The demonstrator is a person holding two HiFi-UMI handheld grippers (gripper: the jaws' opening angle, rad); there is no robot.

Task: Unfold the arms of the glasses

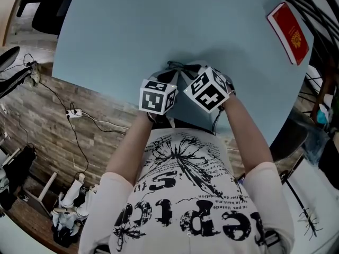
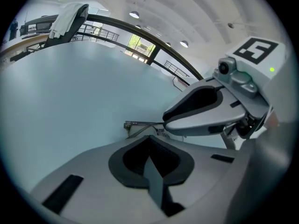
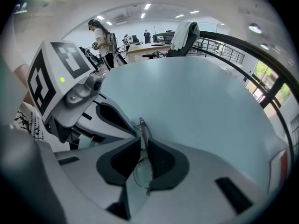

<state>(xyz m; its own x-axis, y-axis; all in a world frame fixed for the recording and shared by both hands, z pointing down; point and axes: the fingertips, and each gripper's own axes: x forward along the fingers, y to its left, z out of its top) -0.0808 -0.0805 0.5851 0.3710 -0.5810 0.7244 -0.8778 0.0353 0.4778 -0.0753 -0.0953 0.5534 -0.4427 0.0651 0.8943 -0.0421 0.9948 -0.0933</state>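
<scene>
Left gripper (image 2: 150,136): clenched on the frame of the glasses (image 2: 140,124). Right gripper (image 3: 143,138): jaws parted, loose either side of the glasses' lens.

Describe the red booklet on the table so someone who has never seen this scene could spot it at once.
Find the large pale blue table, then follow its far right edge, away from the person. The red booklet lies flat there; unlike the thin wire glasses near the person, it is a solid red rectangle with a gold emblem.

I see one round, pale blue table (image 1: 159,25) carrying everything. A red booklet (image 1: 288,32) lies flat on it, near its far right edge.
</scene>
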